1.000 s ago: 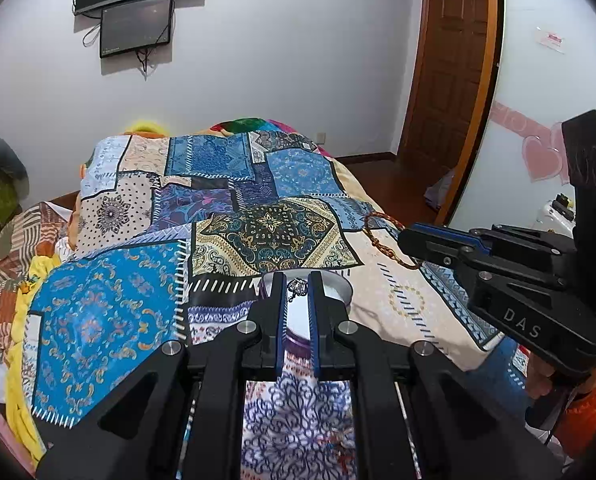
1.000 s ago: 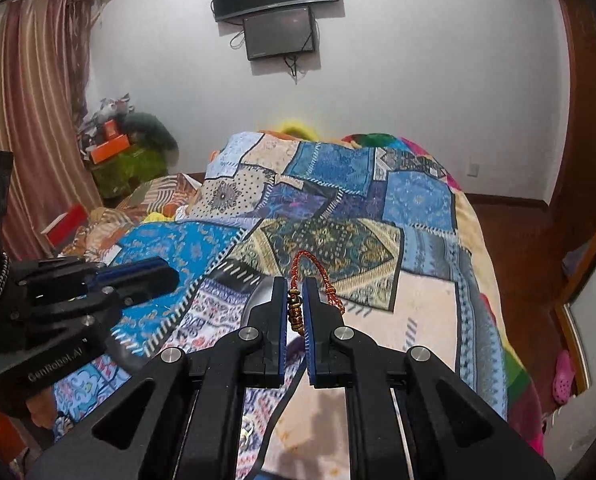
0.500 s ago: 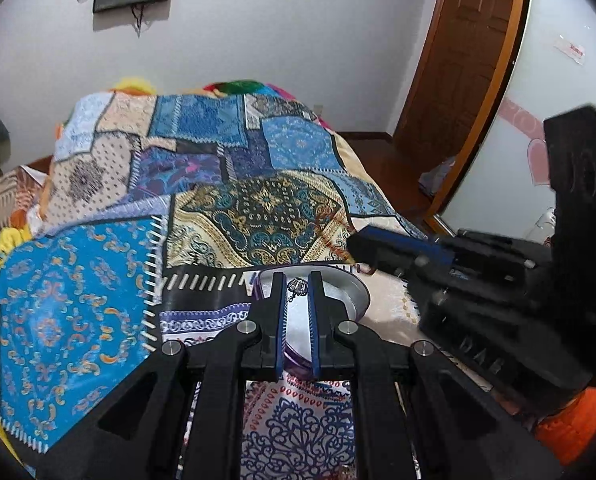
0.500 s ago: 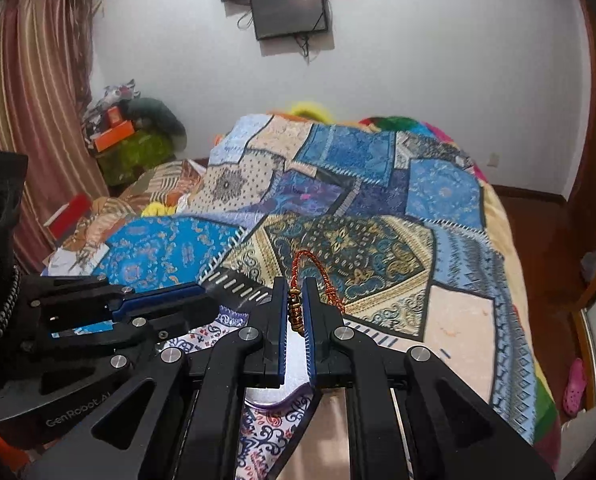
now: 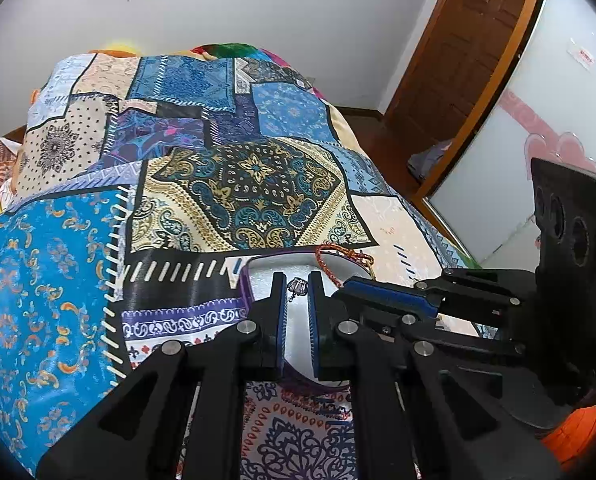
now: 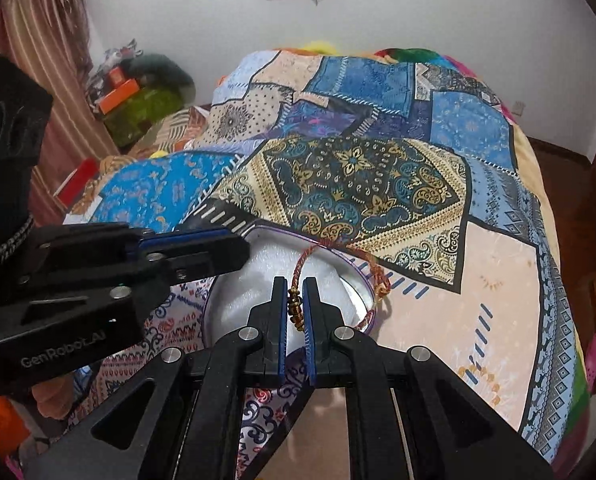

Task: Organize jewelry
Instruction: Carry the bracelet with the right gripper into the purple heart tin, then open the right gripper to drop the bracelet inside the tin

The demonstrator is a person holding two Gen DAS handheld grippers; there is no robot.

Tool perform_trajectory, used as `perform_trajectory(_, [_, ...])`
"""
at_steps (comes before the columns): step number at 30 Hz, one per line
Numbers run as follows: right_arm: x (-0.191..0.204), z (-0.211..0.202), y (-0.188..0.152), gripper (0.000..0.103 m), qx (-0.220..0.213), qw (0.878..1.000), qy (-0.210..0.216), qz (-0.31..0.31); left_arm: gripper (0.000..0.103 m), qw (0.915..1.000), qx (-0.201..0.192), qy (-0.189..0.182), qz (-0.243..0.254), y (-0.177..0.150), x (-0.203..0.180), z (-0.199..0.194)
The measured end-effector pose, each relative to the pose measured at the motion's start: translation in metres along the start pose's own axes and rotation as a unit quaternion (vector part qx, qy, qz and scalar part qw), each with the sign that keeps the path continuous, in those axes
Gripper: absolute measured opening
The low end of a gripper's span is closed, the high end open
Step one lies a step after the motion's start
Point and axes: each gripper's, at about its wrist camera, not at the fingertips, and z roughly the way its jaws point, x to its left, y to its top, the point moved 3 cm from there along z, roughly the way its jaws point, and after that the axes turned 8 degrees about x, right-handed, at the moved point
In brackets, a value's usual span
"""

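Observation:
A round box [image 5: 245, 280] with a purple rim and white lining lies on the patchwork bedspread. My left gripper [image 5: 297, 292] hovers over its white inside, shut on a small silver jewel [image 5: 296, 286]. My right gripper [image 6: 296, 300] is shut on the brown and gold beads of a red cord bracelet [image 6: 300, 264], whose loop drapes across the box's far rim [image 6: 361, 276]. In the left wrist view the right gripper [image 5: 345, 290] sits just right of mine, the bracelet [image 5: 325, 263] trailing from it. The left gripper [image 6: 238, 250] reaches in from the left.
The bedspread [image 5: 242, 184] covers the whole bed. A wooden door [image 5: 457, 60] and a white panel with pink hearts [image 5: 537, 148] stand to the right. A striped curtain [image 6: 38, 60] and piled boxes [image 6: 138, 92] lie to the left of the bed.
Both grippers have sunk and tipped down toward the round box, which now fills the space under their tips. They have drawn closer together. The bracelet loop now rests on the rim.

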Motion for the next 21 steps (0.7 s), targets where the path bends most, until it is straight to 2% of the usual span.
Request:
perform_trajectory(7, [0.0, 0.001, -0.001, 0.007, 0.005, 1.0, 0.002, -0.008, 0.009, 0.9999, 0.015, -0.005, 0.003, 0.001, -0.002, 0.004])
perform_trajectory(14, [0.003, 0.001, 0.0, 0.007, 0.006, 1.0, -0.005, -0.016, 0.009, 1.0, 0.001, 0.008, 0.004, 0.002, 0.003, -0.005])
perform_trajectory(17, [0.007, 0.002, 0.001, 0.007, 0.006, 1.0, -0.005, -0.022, 0.018, 0.9999, -0.004, 0.014, 0.003, 0.003, 0.006, -0.009])
perform_trajectory(18, [0.008, 0.002, 0.001, 0.007, 0.006, 1.0, -0.005, -0.023, 0.026, 0.9999, -0.004, 0.014, 0.001, 0.003, 0.008, -0.011])
perform_trajectory(19, [0.009, 0.002, 0.002, 0.007, 0.006, 1.0, -0.006, -0.025, 0.03, 0.9999, -0.007, 0.013, -0.001, 0.003, 0.009, -0.012])
perform_trajectory(21, [0.011, 0.003, 0.003, 0.007, 0.006, 1.0, -0.005, -0.027, 0.031, 0.9999, -0.01, 0.013, -0.001, 0.003, 0.01, -0.016])
